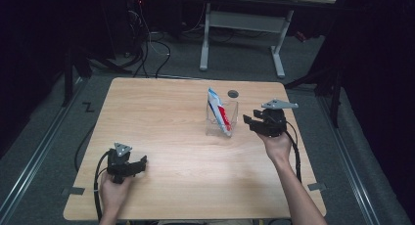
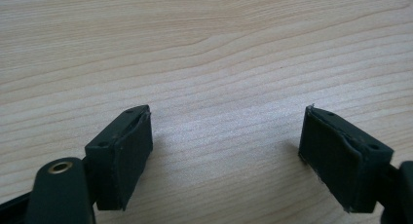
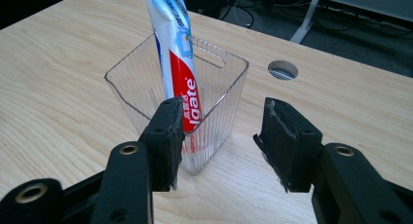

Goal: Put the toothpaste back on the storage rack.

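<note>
A clear ribbed plastic box [image 1: 222,121] [image 3: 214,95] stands on the wooden table [image 1: 176,117], right of centre. A red, white and blue toothpaste tube [image 1: 219,112] [image 3: 178,53] stands upright in it, leaning on one wall. My right gripper [image 1: 248,121] [image 3: 221,139] is just to the right of the box, pointing at it, open, with nothing between its jaws. My left gripper [image 1: 142,162] [image 2: 226,153] rests low over bare wood at the table's front left, open and empty.
A round cable hole [image 1: 233,94] [image 3: 283,69] sits in the table behind the box. Beyond the far edge stand a white desk frame [image 1: 242,24] and loose cables [image 1: 151,49] on the grey floor.
</note>
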Motion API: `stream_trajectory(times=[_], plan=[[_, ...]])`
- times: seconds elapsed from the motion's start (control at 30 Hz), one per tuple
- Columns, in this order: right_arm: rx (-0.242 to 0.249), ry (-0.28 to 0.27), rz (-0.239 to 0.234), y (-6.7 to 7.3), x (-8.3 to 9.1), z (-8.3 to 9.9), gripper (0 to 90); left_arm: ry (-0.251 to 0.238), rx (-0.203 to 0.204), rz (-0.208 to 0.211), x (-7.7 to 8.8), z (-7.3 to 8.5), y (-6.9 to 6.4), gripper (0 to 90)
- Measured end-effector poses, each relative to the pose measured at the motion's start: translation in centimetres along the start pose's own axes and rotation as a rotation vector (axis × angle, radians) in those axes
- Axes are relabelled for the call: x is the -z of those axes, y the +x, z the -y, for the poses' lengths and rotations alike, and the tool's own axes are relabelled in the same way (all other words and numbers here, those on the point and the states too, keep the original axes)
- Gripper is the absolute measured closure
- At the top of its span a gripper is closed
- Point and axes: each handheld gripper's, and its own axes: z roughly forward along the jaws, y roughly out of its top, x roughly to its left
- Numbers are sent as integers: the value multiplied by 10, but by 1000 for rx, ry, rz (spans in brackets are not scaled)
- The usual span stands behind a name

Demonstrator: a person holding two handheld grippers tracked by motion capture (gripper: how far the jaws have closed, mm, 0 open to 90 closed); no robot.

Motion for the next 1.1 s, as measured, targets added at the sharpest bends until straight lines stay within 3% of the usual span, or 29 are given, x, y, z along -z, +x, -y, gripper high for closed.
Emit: stream_trajectory(times=[0.43, 0.9, 1.1], plan=[[-19, -5, -12, 0, 8, 19, 504, -1, 0, -1, 0, 0, 0, 200], [-73, 7, -16, -3, 12, 48, 499, -4, 3, -3, -1, 0, 0, 200], [-69, 8, -14, -2, 15, 52, 498, -4, 4, -3, -1, -1, 0, 200]])
